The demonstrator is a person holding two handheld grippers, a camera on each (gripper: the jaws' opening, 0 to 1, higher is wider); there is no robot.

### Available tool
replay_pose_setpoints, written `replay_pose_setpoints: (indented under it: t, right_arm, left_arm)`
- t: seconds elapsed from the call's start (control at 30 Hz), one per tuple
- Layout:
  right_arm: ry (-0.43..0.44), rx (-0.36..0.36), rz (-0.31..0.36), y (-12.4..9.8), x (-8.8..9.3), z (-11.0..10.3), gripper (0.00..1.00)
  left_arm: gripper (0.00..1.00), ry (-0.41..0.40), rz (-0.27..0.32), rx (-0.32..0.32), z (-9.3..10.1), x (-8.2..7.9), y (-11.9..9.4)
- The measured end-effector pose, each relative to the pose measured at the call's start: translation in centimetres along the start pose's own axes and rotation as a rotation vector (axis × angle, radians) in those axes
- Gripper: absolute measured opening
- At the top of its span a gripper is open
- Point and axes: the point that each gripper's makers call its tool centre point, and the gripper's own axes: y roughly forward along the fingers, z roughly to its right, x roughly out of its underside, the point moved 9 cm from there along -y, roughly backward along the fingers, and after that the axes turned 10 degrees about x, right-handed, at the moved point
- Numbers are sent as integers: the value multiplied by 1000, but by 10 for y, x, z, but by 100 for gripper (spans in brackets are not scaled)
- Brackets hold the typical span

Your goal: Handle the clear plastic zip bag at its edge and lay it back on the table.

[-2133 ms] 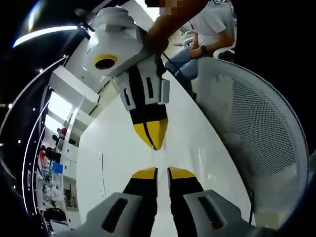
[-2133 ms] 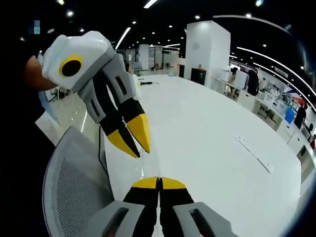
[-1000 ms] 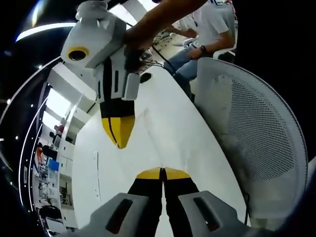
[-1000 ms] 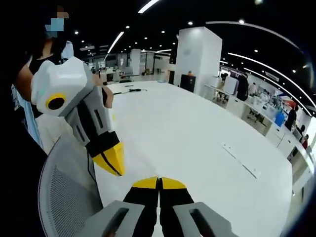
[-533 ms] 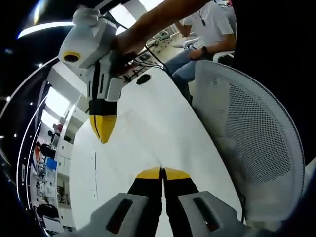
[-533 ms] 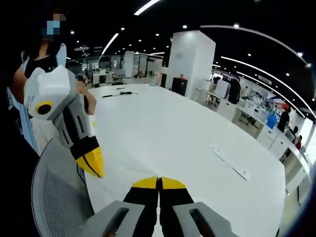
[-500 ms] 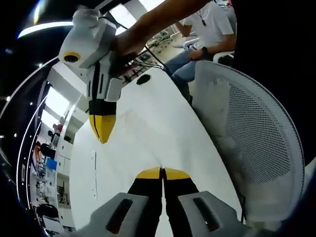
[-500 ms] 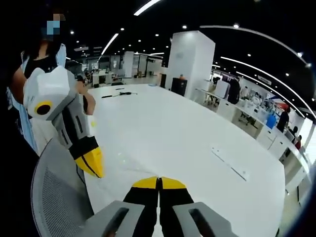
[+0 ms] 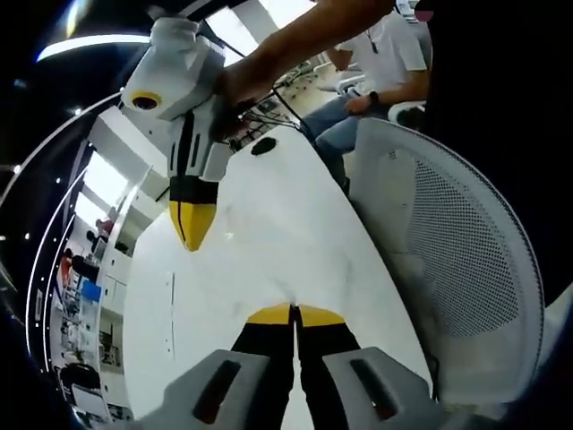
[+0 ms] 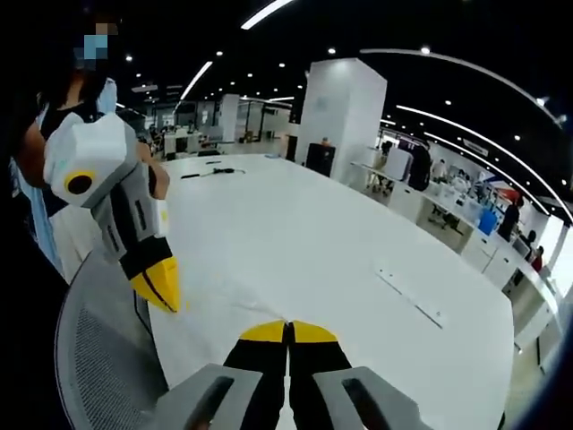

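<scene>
While both pairs of jaws are pressed shut over the white desk (image 10: 313,242), the left gripper (image 10: 158,285) and right gripper (image 9: 192,233) probably pinch the clear zip bag (image 10: 235,309), faint creases between them

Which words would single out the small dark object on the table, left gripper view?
Take the long white table. Follow it past the yellow tips of the right gripper to its far end. The small dark object lies there, a dark oval on the white top.

Long white table (image 10: 313,251), clear zip bag (image 10: 235,300) flat near its edge, dark cable (image 10: 208,172) far end
</scene>
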Motion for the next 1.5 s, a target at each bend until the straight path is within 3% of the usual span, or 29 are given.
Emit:
replay_pose_setpoints:
  t: [0.67,0.9,1.5]
  right_arm:
    - [14,-76,1,-15,0,-25,0]
    - [19,-107,-4,-14,0,-31,0]
    - [-12,-132,2,-10,-8,-26,0]
  left_arm:
    - [0,21,22,-114,-26,-10,-3]
    - [0,-28,75,-140,-37,-13,-8]
    - [5,-113,169,-203,-34,-12,-26]
